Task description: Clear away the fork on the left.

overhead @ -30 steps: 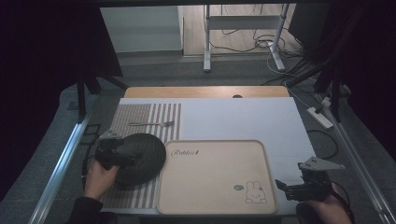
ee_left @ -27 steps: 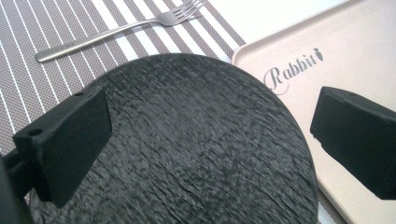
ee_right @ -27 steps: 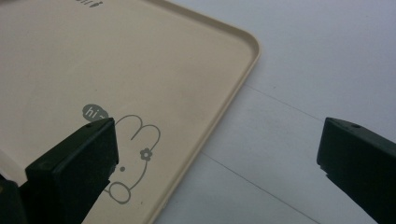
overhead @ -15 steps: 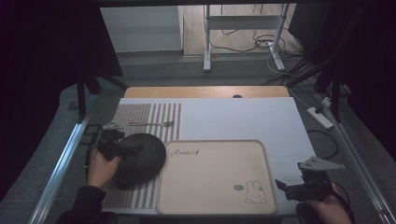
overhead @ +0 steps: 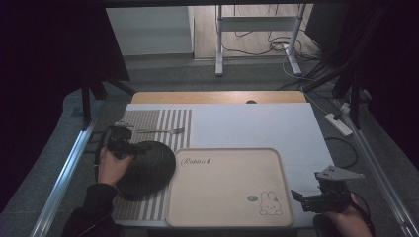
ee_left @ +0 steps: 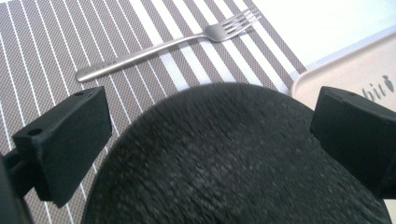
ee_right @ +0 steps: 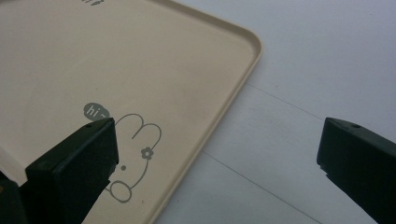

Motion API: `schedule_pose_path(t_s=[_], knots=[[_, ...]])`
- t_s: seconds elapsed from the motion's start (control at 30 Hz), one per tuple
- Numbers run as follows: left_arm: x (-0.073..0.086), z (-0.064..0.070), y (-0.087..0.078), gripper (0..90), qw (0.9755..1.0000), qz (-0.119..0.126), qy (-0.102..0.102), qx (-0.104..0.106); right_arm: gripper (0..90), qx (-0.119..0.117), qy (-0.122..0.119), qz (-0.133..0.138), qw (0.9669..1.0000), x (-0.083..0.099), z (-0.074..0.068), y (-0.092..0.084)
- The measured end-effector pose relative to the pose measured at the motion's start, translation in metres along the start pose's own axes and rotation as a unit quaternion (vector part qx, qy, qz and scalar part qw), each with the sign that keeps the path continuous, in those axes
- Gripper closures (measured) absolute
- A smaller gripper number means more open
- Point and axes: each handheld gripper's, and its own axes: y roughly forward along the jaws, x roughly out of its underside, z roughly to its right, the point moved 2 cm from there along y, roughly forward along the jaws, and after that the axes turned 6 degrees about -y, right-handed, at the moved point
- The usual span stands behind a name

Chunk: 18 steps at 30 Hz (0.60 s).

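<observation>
A round black textured plate (overhead: 148, 170) lies on a grey striped placemat (overhead: 148, 118) at the table's left. My left gripper (overhead: 134, 147) hovers over the plate's far left rim, open. In the left gripper view the jaws stand wide apart on either side of the plate (ee_left: 233, 163). A steel fork (overhead: 160, 131) rests on the placemat just beyond the plate. A beige tray (overhead: 222, 187) with a rabbit drawing lies at the centre. My right gripper (overhead: 301, 197) stands open by the tray's near right corner, holding nothing; its view shows the tray (ee_right: 140, 56) under the left jaw.
A white sheet (overhead: 247, 123) covers the table around the tray. The wooden table edge (overhead: 217, 97) runs along the far side. Metal rails flank the table. A stand and cables sit on the floor beyond.
My left hand and gripper have slid away from me along the plate's left rim, toward the fork. The right gripper has stayed put.
</observation>
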Motion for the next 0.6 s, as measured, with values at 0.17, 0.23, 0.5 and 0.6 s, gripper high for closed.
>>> schedule_pose_path(t_s=[0.17,0.23,0.5,0.6], knots=[[-0.006,-0.005,0.008,0.0,1.0,-0.009,0.0,-0.003,0.0,-0.001,0.0,-0.001,1.0,0.0,0.0,0.0],[-0.009,-0.008,0.012,0.0,0.9999,-0.014,-0.002,-0.004,0.0,-0.002,0.0,-0.001,1.0,0.0,0.0,0.0],[-0.022,-0.022,0.028,0.0,0.9995,-0.026,-0.011,-0.009,0.0,-0.003,0.0,-0.001,1.0,0.0,0.0,0.0],[-0.028,-0.026,0.034,0.0,0.9993,-0.032,-0.01,-0.016,0.0,-0.004,-0.001,-0.001,1.0,0.0,0.0,0.0]])
